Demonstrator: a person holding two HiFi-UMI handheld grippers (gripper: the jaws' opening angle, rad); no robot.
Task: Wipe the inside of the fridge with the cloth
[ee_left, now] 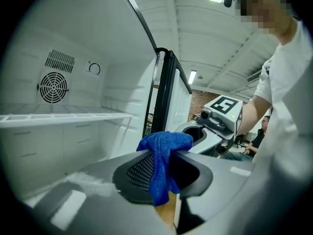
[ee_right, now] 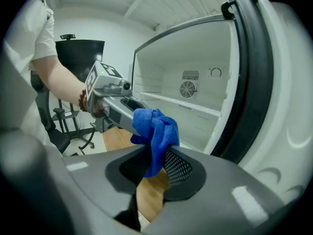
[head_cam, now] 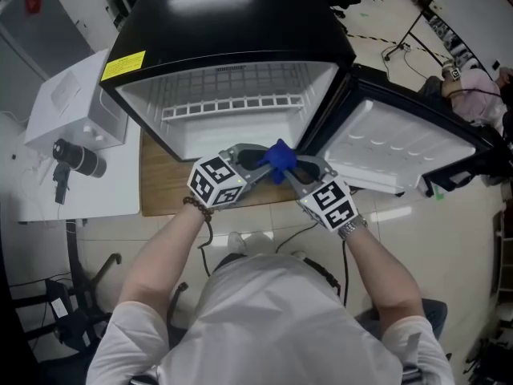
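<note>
Hand-held grippers, left (ee_left: 165,154) and right (ee_right: 157,154), pinch cloth (head_cam: 280,159); yellow label (head_cam: 123,66) seems illegible.

One fridge (head_cam: 224,22), one cloth (head_cam: 280,157); left gripper (head_cam: 263,160), right gripper (head_cam: 293,172): two.

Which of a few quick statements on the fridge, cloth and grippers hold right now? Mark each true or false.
1. The fridge door stands open. True.
2. The blue cloth lies on the shelf inside. False: it hangs in front of the fridge, bunched between the two grippers.
3. Both the left gripper and the right gripper have the cloth pinched in their jaws. True.
4. The fridge casing is white outside. False: the outside is black; only the interior is white.
5. A round fan grille sits in the back wall. True.
</note>
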